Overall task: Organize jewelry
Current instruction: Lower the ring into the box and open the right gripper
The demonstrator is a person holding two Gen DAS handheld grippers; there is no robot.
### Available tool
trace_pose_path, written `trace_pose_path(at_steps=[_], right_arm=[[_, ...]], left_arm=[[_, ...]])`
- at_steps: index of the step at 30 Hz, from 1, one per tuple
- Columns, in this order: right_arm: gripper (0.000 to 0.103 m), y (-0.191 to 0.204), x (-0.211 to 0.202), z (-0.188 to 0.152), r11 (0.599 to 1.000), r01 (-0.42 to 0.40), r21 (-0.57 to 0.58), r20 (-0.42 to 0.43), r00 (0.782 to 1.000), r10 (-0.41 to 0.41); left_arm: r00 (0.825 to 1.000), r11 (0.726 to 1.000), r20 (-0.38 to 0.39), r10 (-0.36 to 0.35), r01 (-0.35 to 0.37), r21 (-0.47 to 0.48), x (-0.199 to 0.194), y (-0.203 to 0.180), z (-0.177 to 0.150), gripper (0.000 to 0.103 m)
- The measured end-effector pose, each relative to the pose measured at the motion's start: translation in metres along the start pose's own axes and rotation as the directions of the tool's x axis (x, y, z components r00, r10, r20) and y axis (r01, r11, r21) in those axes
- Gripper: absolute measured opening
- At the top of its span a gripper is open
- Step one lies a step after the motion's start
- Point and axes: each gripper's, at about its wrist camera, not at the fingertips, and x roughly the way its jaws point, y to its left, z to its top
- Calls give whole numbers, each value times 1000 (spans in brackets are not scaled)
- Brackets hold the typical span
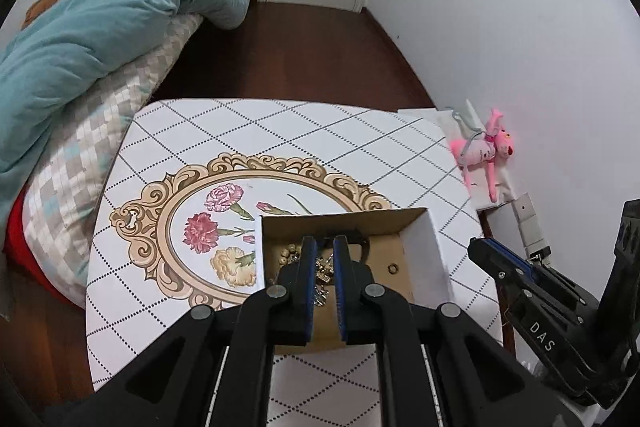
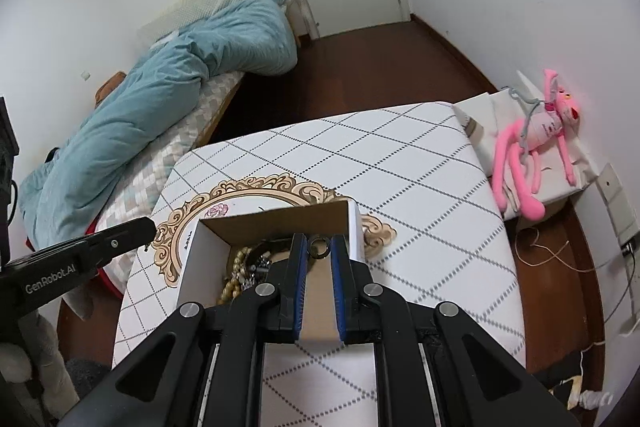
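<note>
The right gripper [image 2: 319, 247] holds a dark ring [image 2: 319, 248] between its fingertips, above the open box [image 2: 276, 217]; the ring is pinched at the very tips, over the right part of the box. The left gripper [image 1: 325, 247] hangs over the same box [image 1: 420, 243] with its jaws narrow, a small gap between them; gold jewelry [image 1: 322, 273] shows in this gap, but I cannot tell if the fingers touch it. A small ring [image 1: 393, 269] lies alone on the box floor, right of the pile; beads [image 2: 236, 269] lie at the left side. The box stands on a table [image 2: 420, 179] with a flower pattern; a pink toy [image 2: 532, 147] lies beside the table.
</note>
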Motion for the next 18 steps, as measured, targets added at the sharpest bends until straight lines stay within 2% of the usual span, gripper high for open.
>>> trace_pose_path(at_steps=[4, 7, 9, 10, 11, 12, 13, 14, 18], right_arm=[[12, 5, 31, 8, 999, -8, -31, -103, 995, 5], [13, 3, 52, 11, 999, 7, -39, -190, 982, -15], [15, 1, 61, 12, 998, 29, -47, -228, 973, -39], [26, 1, 62, 13, 998, 35, -50, -237, 971, -46], [45, 1, 62, 14, 998, 39, -54, -235, 971, -51], [53, 1, 62, 15, 997, 44, -56, -230, 972, -56], [65, 1, 60, 16, 996, 55, -63, -224, 972, -68], [67, 0, 59, 18, 996, 57, -67, -219, 973, -71], [70, -4, 55, 18, 993, 95, -75, -217, 970, -109]], left_arm=[[996, 1000, -84, -18, 16, -25, 27, 5, 3, 7], [986, 999, -163, -13, 7, -36, 47, 6, 3, 9], [983, 1000, -186, -1, -3, -26, 53, 4, 5, 12], [983, 1000, -184, 10, -15, -24, 54, 4, 5, 17], [984, 999, -180, 17, -22, -26, 54, 5, 7, 31], [984, 999, -173, 31, -36, -29, 54, 5, 8, 41], [986, 998, -161, 49, -54, -28, 52, 6, 9, 65], [987, 997, -145, 71, -75, -27, 50, 8, 9, 78], [984, 989, -110, 143, -146, -21, 44, 16, 7, 78]])
